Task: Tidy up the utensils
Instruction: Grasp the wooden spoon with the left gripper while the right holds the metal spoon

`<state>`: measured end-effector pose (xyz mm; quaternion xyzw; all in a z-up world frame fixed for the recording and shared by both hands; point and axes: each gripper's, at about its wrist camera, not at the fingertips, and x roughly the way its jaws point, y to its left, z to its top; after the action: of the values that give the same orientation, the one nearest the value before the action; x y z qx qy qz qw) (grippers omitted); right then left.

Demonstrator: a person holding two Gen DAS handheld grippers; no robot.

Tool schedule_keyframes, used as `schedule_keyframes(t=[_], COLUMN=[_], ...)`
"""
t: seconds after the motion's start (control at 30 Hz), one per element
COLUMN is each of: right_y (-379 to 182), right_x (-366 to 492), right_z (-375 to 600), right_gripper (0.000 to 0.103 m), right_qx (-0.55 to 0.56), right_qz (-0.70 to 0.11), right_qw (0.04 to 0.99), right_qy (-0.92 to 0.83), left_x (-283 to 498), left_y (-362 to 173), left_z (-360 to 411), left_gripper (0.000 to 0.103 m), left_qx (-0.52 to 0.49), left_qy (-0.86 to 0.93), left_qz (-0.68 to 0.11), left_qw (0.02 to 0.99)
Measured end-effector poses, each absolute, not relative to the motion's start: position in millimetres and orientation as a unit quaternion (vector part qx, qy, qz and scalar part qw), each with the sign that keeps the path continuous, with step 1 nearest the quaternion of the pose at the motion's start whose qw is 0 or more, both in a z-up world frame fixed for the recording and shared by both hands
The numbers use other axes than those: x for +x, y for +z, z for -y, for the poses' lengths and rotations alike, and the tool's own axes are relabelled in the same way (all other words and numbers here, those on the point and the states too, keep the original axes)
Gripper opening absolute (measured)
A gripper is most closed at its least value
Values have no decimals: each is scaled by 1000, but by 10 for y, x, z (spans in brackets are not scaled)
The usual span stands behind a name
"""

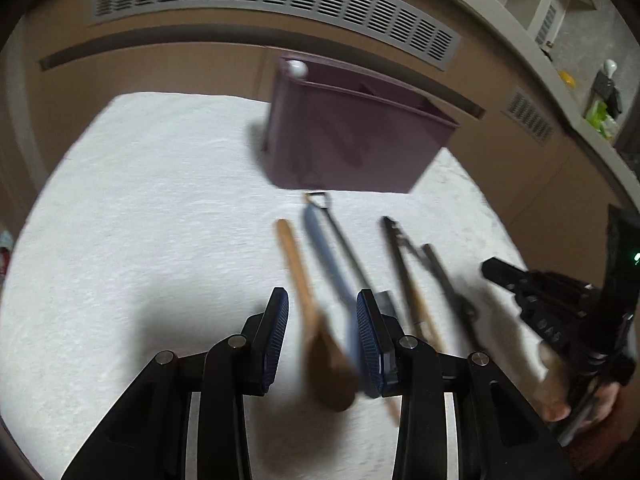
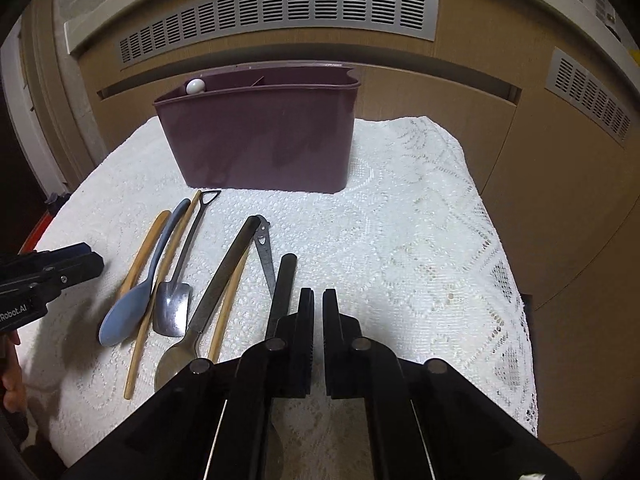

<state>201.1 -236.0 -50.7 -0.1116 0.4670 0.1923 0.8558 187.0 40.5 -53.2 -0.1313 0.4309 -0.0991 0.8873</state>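
The left gripper (image 1: 322, 336) stands partly open over the wooden spoon (image 1: 320, 360) at lower centre, its handle running up-frame toward the bin (image 1: 352, 140). The right gripper (image 2: 318, 336) is closed, empty, utensils lower left.

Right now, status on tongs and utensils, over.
Left tongs open over wooden spoon, not gripping. Right tongs shut, empty. Spoon flat on cloth, purple holder beyond. Nothing between them.
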Motion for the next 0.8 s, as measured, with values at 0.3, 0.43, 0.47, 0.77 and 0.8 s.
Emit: schedule_keyframes(t=[0.3,0.43,0.47,0.77,0.8], right_y=[-564,-643,-656,-810,-824], right_x=[1961,2013,2021,2239,2249], right_z=[2409,2399,2382,2066,2029], right_gripper=[4,7,7,15,16], right_qx=[-107,-80,-78,-90,-98], right_qz=[-492,-522,-524,-545,-543], right_qw=[839,818,816,799,799], right_qy=[206,229,230,240,240], left_x=[2165,2076,2044,1948,1948], left_y=[-669,-765,-792,-721,-706], left_z=[-106,-280,-355,-817,-821], left_gripper=[37,37,38,39,39], left_qx=[-37,-18,-21,-136,-140], left_qy=[-64,-39,-34,-58,-60], left_qz=[-454,-457,-458,-452,-451], left_qw=[888,889,888,880,879])
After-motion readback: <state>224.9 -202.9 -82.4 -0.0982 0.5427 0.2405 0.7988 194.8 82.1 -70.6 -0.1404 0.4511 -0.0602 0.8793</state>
